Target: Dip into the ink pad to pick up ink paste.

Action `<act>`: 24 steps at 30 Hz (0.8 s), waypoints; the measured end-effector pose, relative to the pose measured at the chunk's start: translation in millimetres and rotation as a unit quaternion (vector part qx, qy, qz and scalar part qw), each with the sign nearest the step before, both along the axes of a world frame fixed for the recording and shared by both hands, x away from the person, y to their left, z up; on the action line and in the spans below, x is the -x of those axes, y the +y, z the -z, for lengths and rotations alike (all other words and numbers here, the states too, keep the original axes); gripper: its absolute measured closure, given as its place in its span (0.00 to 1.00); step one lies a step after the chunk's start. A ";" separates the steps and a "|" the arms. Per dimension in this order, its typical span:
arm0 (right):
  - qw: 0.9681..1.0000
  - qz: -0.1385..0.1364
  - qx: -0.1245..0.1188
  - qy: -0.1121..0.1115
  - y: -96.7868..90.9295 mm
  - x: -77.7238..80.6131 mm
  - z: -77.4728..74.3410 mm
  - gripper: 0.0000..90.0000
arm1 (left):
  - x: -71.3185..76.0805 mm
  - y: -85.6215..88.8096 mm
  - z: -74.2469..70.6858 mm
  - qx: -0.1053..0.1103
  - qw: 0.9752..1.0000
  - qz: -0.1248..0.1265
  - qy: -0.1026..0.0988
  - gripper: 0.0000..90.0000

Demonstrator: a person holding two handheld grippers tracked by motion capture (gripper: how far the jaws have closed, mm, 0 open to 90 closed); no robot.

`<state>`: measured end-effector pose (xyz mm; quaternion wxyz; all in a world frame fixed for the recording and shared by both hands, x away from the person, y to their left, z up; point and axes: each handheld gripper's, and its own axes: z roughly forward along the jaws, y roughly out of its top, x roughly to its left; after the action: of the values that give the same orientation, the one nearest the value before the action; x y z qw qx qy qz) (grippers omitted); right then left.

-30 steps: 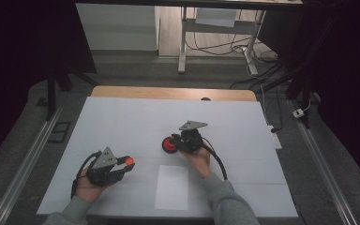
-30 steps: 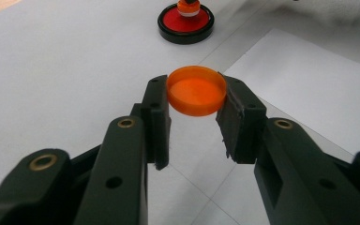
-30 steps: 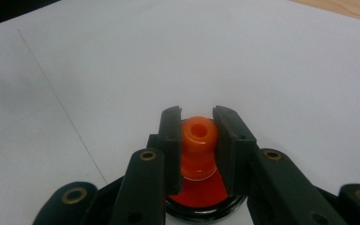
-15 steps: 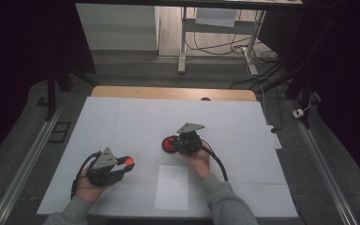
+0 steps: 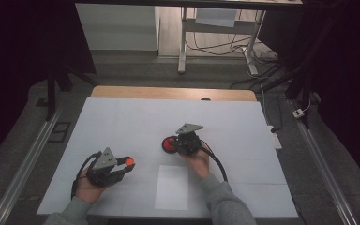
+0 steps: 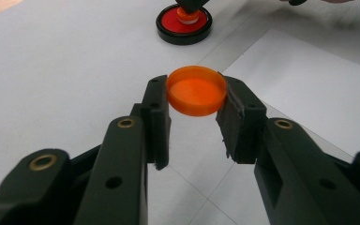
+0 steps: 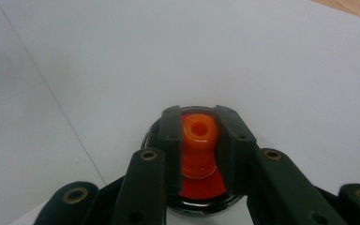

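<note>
Black-rimmed red dish [image 7: 201, 199] under the right gripper [image 7: 200, 136], orange neck [image 7: 199, 132] rising from it, clamped between those jaws. Orange cap [image 6: 196, 90] pinched between the left gripper [image 6: 194, 101] jaws, above the white table [image 5: 136, 122].

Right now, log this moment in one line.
left tongs: shut on orange cap | right tongs: shut on orange spout | black dish: on table

near rim of the black-rimmed red dish [image 7: 201, 199] hidden behind the right gripper [image 7: 200, 140] — lower edge cropped by the frame. underside of the orange cap [image 6: 196, 90] out of sight; orange knob's [image 7: 199, 131] base masked by pads.
</note>
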<state>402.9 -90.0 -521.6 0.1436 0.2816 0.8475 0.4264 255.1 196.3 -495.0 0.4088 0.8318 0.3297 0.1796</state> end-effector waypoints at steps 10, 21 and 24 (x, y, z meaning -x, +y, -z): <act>1.000 -0.002 -0.008 0.006 -1.2 -1.1 0.7 0.81 | -0.1 -0.3 0.2 -0.001 1.000 0.000 0.000 0.72; 1.000 -0.003 -0.010 0.002 -1.0 -0.7 1.2 0.81 | -0.3 0.4 0.1 -0.001 1.000 -0.001 0.000 0.72; 1.000 -0.003 -0.007 0.001 -0.4 -0.7 0.7 0.81 | -0.3 0.4 0.0 -0.001 1.000 -0.001 0.000 0.72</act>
<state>403.6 -90.4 -522.3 0.1392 0.2806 0.8456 0.4322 255.4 196.7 -495.0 0.4080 0.8318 0.3302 0.1806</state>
